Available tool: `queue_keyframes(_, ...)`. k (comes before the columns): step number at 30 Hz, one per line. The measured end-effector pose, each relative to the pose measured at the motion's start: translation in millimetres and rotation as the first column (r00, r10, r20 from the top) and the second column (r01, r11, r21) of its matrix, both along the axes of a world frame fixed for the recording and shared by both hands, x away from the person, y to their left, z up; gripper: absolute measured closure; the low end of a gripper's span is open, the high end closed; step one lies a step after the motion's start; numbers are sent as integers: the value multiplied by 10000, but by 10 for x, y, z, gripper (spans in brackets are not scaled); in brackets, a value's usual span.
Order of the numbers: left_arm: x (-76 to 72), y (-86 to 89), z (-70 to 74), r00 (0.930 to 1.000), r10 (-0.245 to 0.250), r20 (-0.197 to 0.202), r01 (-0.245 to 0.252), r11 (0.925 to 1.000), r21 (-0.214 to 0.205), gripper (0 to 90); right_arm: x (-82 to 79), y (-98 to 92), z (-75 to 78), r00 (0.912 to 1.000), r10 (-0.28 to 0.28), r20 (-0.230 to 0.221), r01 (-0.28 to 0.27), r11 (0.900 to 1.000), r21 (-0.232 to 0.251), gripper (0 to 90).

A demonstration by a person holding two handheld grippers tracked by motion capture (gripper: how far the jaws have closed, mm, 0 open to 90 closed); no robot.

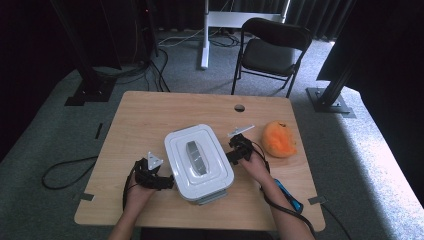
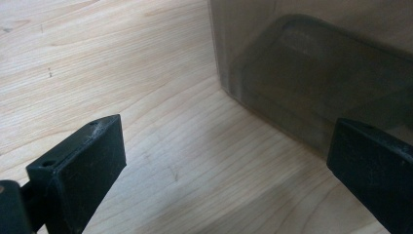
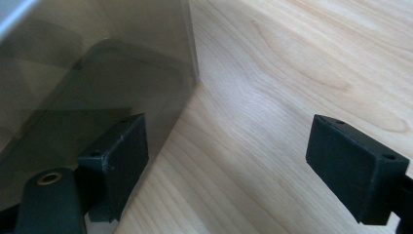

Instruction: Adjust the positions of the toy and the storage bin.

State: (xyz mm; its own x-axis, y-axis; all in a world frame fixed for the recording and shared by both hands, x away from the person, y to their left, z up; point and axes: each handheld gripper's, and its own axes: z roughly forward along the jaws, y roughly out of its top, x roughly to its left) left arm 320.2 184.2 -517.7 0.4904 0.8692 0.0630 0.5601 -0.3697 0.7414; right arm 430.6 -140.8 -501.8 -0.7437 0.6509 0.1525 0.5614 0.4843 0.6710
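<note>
With the white-lidded box [image 1: 199, 162] mid-table toward the near edge, the left gripper [image 1: 167, 181] and right gripper [image 1: 231, 156] flank it, fingers released; next, probably closing on its sides.

One lidded box [image 1: 199, 162], one orange plush toy [image 1: 279, 139], one blue pen [image 1: 288, 195], two tools.

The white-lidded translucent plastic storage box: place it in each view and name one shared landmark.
High view: the white-lidded translucent storage box sits mid-table between both grippers.
Left gripper view: its smoky wall fills the upper right.
Right gripper view: its wall fills the upper left.
Shared landmark: the light wooden table.
</note>
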Motion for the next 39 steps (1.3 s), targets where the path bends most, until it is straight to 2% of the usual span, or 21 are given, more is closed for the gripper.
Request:
queue_keyframes(6,9,-64,-1,9997,-221,-43,220,9997,-72,11,26,-81,11,9999,-101,-35,101,9997,201,149)
queue_keyframes(15,29,-169,9,9988,-480,-58,480,9988,-55,11,23,-209,-8,9999,48,-132,-45,9998,195,153)
queue_keyframes(22,43,-204,11,9984,-561,-33,560,9981,-266,11,-9,-315,-2,9999,-55,-96,59,9989,455,140)
queue_keyframes(24,53,-173,8,9986,-535,-34,533,9977,-415,11,-27,-347,3,10000,-48,-37,50,9987,508,140)
queue_keyframes(27,67,-105,4,9993,-360,28,361,9987,-368,11,-59,-402,28,9999,-81,78,78,9989,453,140)
queue_keyframes(29,76,-47,1,9992,-399,-48,396,9978,-533,11,-82,-450,51,9997,-164,173,156,9987,477,140)
queue_keyframes(32,73,22,-29,9989,-472,-54,469,9979,-437,11,-125,-527,83,9993,-236,302,215,9974,682,140)
queue_keyframes(35,66,92,-70,9987,-497,-128,492,9979,-427,12,-163,-571,86,9983,-300,502,272,9981,556,140)
queue_keyframes(39,48,183,-109,9982,-515,-301,508,9984,-230,11,-205,-633,99,9980,-295,556,257,9974,678,140)
